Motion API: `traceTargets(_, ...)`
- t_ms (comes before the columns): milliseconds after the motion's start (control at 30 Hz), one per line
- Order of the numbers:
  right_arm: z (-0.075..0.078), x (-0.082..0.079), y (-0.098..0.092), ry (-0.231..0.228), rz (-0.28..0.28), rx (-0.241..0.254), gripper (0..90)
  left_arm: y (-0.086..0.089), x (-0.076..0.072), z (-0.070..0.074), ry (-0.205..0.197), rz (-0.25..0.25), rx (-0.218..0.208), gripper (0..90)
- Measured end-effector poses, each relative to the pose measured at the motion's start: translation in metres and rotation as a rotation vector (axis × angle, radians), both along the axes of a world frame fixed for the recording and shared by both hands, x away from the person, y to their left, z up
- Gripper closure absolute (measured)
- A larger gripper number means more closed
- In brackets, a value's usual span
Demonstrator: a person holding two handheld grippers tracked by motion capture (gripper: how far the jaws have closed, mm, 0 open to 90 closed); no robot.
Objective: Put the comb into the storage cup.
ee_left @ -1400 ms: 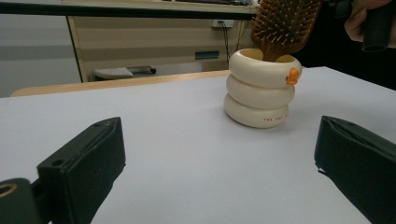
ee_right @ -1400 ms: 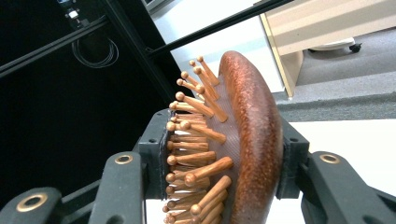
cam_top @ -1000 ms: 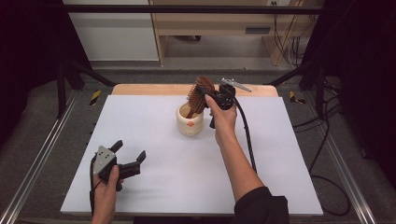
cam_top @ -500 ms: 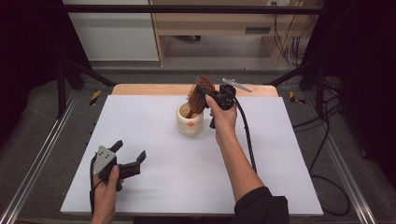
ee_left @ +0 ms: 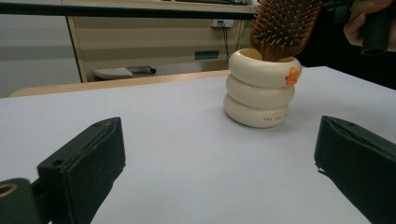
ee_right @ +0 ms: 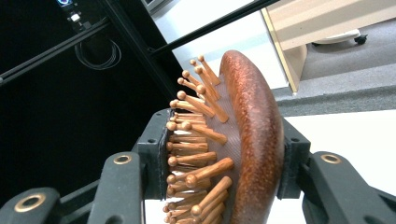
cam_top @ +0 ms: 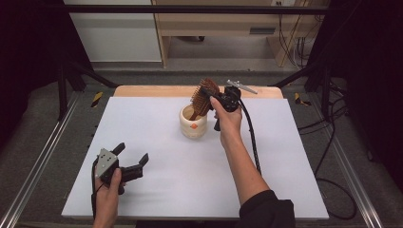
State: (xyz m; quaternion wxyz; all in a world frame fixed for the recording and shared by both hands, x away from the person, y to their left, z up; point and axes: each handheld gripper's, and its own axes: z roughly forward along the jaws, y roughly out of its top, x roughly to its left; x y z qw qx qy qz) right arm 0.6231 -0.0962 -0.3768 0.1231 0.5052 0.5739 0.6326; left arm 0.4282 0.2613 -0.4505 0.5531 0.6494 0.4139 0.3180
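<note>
**Wooden hairbrush held in a ringed cream cup**

A white table (cam_top: pixel 157 142) is sitting in a dim lab, with a pale cabinet (cam_top: pixel 223 28) standing on the floor beyond its far edge. Near the far middle of the table a cream cup (cam_top: pixel 193 123) of three stacked rings is standing upright, an orange mark on its front. A wooden hairbrush (cam_top: pixel 203 97) is leaning out of it, handle down inside the cup as far as the high view lets one judge, its bristled head tilting up to the right. The right gripper (cam_top: pixel 214 97) is clamping that head, one jaw pressing the bristle tips and the other the smooth back. The left gripper (cam_top: pixel 131 153) is resting low at the table's near left corner, jaws spread wide with nothing between them, well apart from the cup.
</note>
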Motion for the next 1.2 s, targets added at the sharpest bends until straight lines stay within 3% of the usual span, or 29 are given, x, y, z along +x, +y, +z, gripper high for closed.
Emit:
traceTargets(900, -0.0007, 0.0009, -0.003, 0.025, 0.003, 0.026, 47.8, 0.0, 0.0, 0.0, -0.001, 0.003, 0.005, 2.0)
traceTargets(1200, -0.0001, 0.0008, -0.0033, 0.018, 0.007, 0.009, 45.5, -0.0007, 0.0002, -0.0002, 0.001, -0.003, 0.004, 2.0)
